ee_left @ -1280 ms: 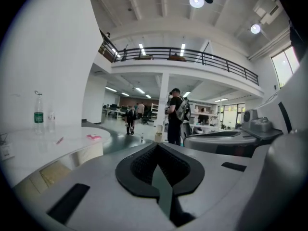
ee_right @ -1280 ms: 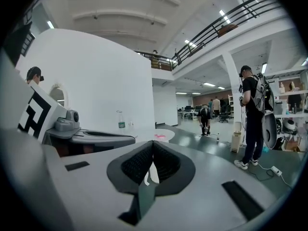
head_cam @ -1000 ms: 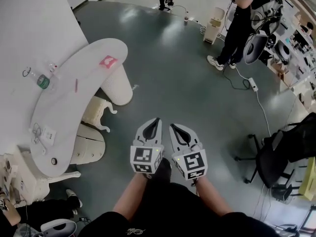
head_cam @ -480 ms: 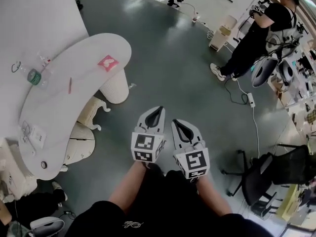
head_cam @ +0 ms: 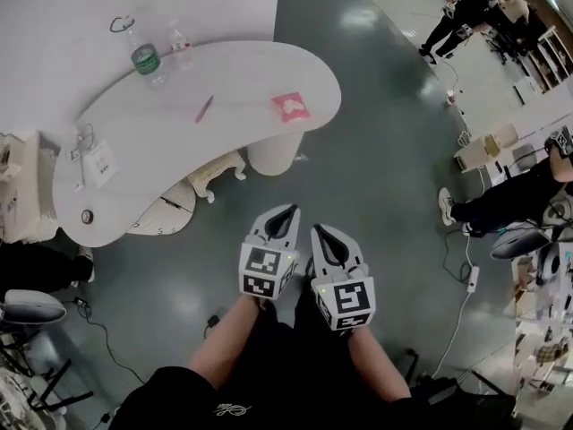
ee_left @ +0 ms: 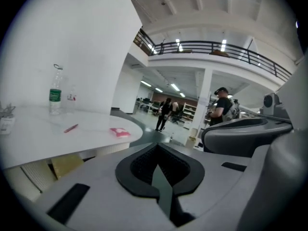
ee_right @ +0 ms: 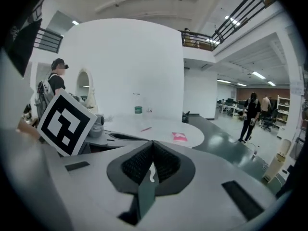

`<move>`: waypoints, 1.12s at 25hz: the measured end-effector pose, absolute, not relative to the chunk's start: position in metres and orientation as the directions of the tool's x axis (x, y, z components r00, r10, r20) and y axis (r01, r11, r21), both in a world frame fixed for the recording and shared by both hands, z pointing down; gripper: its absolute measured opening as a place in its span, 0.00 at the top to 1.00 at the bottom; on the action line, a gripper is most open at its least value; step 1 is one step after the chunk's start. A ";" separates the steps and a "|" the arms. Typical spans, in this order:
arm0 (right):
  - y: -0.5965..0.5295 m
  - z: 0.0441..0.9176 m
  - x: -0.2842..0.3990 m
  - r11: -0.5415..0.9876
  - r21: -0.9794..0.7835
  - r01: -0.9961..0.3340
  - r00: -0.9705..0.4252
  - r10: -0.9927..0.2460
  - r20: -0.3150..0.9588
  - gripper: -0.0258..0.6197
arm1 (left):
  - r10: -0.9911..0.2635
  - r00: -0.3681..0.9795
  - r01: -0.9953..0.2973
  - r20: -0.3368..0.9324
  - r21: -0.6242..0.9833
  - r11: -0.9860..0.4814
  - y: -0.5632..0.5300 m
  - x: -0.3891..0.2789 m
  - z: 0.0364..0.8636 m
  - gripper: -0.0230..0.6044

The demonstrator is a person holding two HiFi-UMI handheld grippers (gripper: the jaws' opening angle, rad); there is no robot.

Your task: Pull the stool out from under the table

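Observation:
A cream stool [head_cam: 215,174] with curled legs stands tucked under the near edge of the curved white table [head_cam: 242,74]; only part of it shows, next to a round woven cream piece [head_cam: 165,216]. In the left gripper view the stool [ee_left: 62,165] peeks out below the tabletop [ee_left: 72,134]. My left gripper [head_cam: 285,211] and right gripper [head_cam: 324,231] hang side by side over the grey floor, a short way in front of the table, touching nothing. Both are shut and empty, as the left gripper [ee_left: 159,165] and right gripper [ee_right: 151,170] show in their own views.
On the table lie a green-labelled bottle [head_cam: 143,58], a red pen [head_cam: 204,108] and a pink packet [head_cam: 289,106]. A white pedestal [head_cam: 273,153] carries the table's right end. A person [head_cam: 501,200] and a power strip [head_cam: 472,276] are at the right, a black chair [head_cam: 31,307] at the left.
The view has swung round: the table moved from the left side to the upper part of the picture. Both grippers stay shut and side by side.

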State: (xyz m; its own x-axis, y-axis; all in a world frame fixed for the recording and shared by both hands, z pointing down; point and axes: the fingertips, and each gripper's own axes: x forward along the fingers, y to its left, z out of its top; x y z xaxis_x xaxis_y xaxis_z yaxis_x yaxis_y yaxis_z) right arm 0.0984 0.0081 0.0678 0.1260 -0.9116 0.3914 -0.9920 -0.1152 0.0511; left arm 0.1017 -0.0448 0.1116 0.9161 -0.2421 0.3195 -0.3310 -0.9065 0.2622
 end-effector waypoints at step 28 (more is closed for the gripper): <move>-0.158 0.409 0.085 0.620 0.107 -0.777 -0.471 -0.686 0.554 0.95 | -0.734 0.407 -0.869 0.544 -0.018 -0.495 -0.174 -0.008 0.400 0.95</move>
